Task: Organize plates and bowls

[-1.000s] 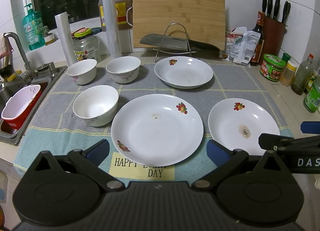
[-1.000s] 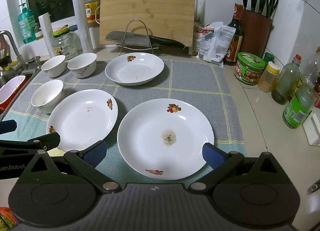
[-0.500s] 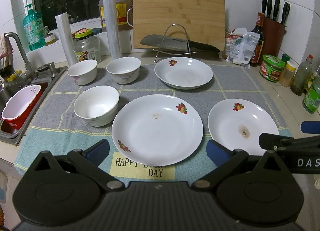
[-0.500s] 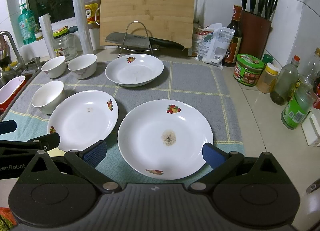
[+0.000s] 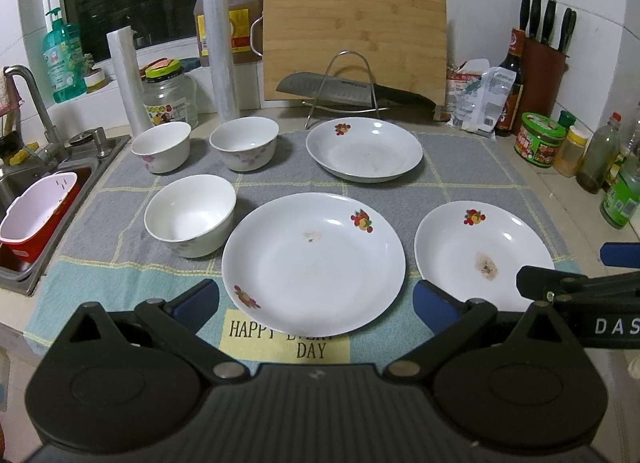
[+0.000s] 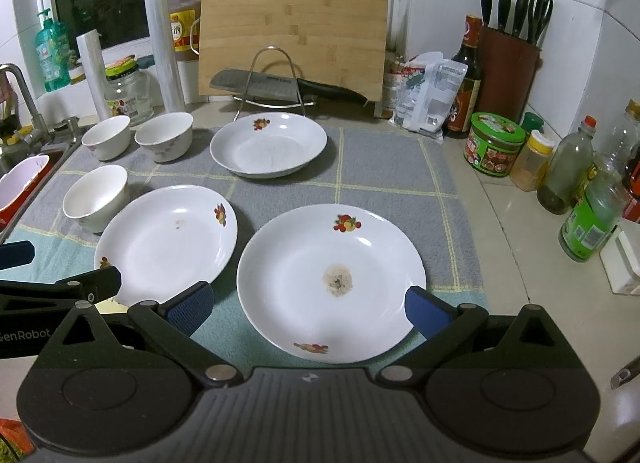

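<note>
Glossy glazed plates (image 5: 314, 263); matt woven cloth mat (image 5: 460, 167); wooden board (image 5: 356, 35).

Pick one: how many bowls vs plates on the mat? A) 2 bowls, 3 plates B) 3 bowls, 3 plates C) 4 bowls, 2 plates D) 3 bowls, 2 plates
B: the left wrist view shows a near bowl and two rear bowls, plus a center plate, a right plate and a rear plate on the mat.

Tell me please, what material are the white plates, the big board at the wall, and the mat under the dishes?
The plates look like glazed ceramic: glossy white with sharp light spots and printed fruit decals. The board appears to be bamboo or wood, showing pale jointed strips, matte. The mat seems woven fabric, soft and dull, with a stitched grid.
</note>
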Demonstrator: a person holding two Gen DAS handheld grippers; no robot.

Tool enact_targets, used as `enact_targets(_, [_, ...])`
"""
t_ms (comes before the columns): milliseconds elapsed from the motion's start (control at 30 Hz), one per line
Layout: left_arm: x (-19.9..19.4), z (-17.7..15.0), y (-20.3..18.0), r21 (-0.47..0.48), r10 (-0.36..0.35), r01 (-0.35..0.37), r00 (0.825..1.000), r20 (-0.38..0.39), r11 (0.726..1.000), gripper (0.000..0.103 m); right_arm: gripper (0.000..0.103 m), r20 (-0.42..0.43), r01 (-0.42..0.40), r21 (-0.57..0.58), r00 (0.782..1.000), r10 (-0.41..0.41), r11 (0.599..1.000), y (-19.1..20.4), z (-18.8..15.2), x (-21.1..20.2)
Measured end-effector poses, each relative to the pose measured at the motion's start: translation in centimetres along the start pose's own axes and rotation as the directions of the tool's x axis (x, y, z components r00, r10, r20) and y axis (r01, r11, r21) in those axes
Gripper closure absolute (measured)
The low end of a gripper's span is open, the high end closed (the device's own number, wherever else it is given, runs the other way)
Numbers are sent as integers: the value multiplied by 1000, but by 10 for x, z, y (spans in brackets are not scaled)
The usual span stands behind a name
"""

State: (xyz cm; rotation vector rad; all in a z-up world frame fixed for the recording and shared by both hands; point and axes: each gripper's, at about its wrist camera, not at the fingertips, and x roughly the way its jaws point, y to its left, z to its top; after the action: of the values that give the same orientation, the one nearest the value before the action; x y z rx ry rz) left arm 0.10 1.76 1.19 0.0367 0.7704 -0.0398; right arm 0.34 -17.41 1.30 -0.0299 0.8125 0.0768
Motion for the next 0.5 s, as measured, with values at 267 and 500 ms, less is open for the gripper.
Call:
enact_targets(267, [5, 2, 7, 29, -55, 54, 998, 26, 998, 1, 0, 38, -1, 2, 999, 1, 1000, 7, 4, -3])
enact_targets(500, [12, 1, 16, 79, -131, 125, 989, 72, 989, 1, 0, 64, 25, 23, 998, -26, 999, 9, 4, -3])
